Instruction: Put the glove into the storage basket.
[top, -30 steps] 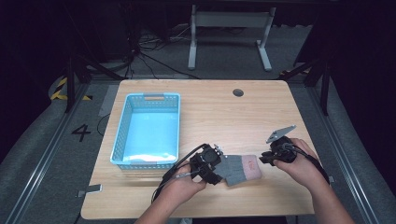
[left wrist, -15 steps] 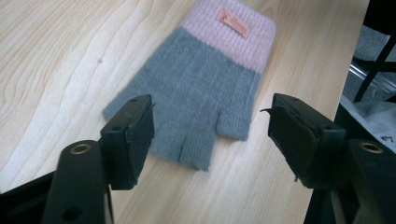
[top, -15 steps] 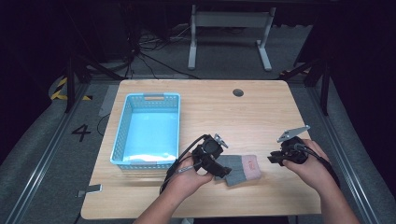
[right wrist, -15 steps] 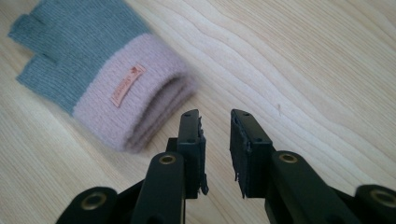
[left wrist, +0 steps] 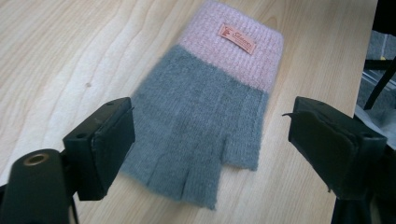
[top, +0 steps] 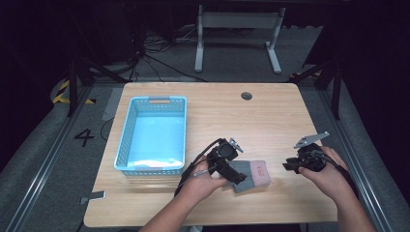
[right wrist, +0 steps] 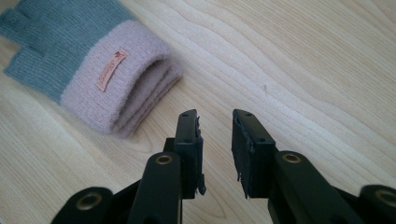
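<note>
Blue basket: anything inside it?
The light blue plastic lattice basket looks empty in the high view: bare pale floor. Its near wall hides the strip of floor just behind it. The grey-and-pink knit glove lies outside, on the table.

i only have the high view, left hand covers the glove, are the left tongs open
Observer: Yes. The left tongs are wide open, one jaw on each side of the glove's grey finger end.
Operator: touching it?
Observer: I can't tell; the glove lies flat on the table.
Operator: and the right tongs
Observer: The right tongs are slightly open, holding nothing, beside the pink cuff.
</note>
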### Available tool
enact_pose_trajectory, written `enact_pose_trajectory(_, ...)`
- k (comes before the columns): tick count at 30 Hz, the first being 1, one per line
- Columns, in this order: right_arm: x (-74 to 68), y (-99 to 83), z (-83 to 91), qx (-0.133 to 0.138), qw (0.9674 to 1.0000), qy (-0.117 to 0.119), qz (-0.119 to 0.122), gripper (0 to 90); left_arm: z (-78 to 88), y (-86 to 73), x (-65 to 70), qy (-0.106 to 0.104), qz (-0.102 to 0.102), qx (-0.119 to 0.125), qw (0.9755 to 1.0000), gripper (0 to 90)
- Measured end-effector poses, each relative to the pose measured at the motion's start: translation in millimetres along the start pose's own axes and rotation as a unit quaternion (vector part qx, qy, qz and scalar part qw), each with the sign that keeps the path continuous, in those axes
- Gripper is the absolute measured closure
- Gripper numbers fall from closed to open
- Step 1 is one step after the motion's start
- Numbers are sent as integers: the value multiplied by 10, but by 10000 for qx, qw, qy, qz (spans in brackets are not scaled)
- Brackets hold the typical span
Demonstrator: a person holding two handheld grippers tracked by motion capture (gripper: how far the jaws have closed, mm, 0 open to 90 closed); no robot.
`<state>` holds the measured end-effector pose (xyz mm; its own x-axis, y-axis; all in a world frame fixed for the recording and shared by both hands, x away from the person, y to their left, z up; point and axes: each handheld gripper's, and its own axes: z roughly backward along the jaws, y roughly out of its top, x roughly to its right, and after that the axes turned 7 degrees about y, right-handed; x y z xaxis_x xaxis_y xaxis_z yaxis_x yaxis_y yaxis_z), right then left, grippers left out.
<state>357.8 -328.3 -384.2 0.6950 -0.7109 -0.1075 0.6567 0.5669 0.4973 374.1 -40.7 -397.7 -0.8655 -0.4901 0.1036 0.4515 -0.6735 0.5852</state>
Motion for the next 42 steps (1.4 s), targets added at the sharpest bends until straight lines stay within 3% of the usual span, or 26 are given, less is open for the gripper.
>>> enact_pose_trajectory(3, 1, 0, -14, -14, 10000, 16, -15, 717, -80, 8, 18, 95, -104, -80, 9999, 104)
enact_pose_trajectory(7, -5, 3, -19, -8, 10000, 42, 13, 713, -198, 14, 54, 90, -138, -62, 9998, 104)
enact_pose_trajectory(15, -7, -1, -15, -5, 10000, 69, 10, 702, -418, 30, 109, 295, -272, -225, 9989, 103)
enact_pose_trajectory(19, -10, -3, -38, -25, 9999, 126, 10, 698, -514, 23, 128, 558, -420, -386, 9968, 109)
enact_pose_trajectory(21, -19, 0, -48, -48, 9999, 157, 26, 695, -546, 17, 132, 573, -426, -438, 9965, 107)
enact_pose_trajectory(30, -21, -1, -54, -47, 9998, 208, 44, 687, -599, 12, 198, 800, -589, -553, 9935, 98)
enact_pose_trajectory(42, -11, -7, -19, 44, 9999, 159, 7, 687, -613, 20, 197, 751, -594, -608, 9935, 117)
